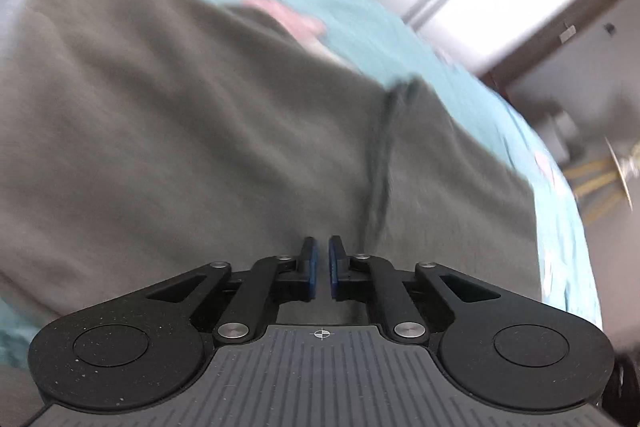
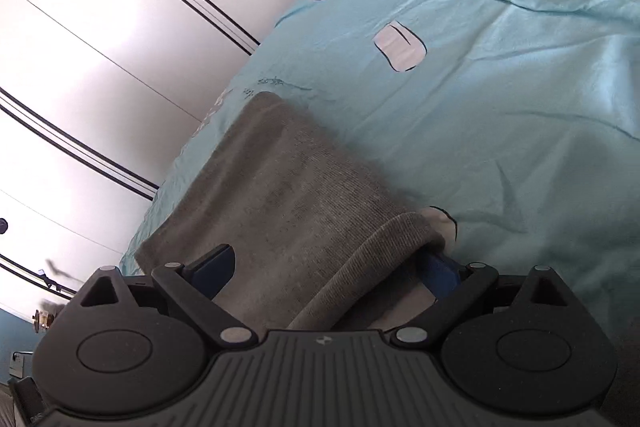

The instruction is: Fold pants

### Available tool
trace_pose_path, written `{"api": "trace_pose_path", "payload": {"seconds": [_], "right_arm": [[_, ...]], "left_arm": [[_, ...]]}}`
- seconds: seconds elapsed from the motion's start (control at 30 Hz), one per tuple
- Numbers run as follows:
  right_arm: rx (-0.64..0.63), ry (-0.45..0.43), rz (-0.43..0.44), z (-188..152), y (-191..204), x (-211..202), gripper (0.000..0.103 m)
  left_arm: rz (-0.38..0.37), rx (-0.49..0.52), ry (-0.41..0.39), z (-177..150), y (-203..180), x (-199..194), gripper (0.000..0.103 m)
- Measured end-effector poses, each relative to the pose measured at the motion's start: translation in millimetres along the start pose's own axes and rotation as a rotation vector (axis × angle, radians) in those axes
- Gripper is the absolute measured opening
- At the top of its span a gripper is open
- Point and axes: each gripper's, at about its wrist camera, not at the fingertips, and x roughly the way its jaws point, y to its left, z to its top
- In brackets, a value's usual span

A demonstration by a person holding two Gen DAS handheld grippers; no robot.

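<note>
Ahead of the left gripper (image 1: 323, 269), grey pants (image 1: 208, 131) spread wide over a turquoise bedsheet (image 1: 360, 23), filling the ground from its left round to its right. Its blue pads (image 1: 312, 267) stand almost together with only a sliver between them, and no cloth shows in that sliver, so I take it as clenched on nothing. A dark drawstring (image 1: 380, 163) trails just right of its tips.

Further right, the right gripper (image 2: 326, 267) stands spread wide, a rolled grey fold lying between its fingers (image 2: 214, 267) and draping over the right one; neither pad visibly presses on it, so it reads as released.

Soft, light knit like this should slump and crease easily and is not fragile. Pinching a doubled edge or hem probably gives the surest hold.
</note>
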Motion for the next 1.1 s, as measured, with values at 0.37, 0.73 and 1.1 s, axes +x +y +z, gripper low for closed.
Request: {"api": "trace_pose_path", "payload": {"seconds": [0.37,0.73,1.1], "right_arm": [[-0.127,0.068,0.027,-11.3,19.7,4.3,0.097],[-0.034,0.102,0.032,-11.7,8.3,26.6,0.098],[-0.014,0.096,0.034,-11.7,4.2,27.6,0.098]], "left_arm": [[-0.005,-0.459,-0.405,17.7,156.1,-130.7,0.082],[-0.102,-0.811,-0.499,-9.3,304.2,-138.8,0.086],[-0.161,-0.662,-0.474,20.3,316.5,-127.7,0.09]]}}
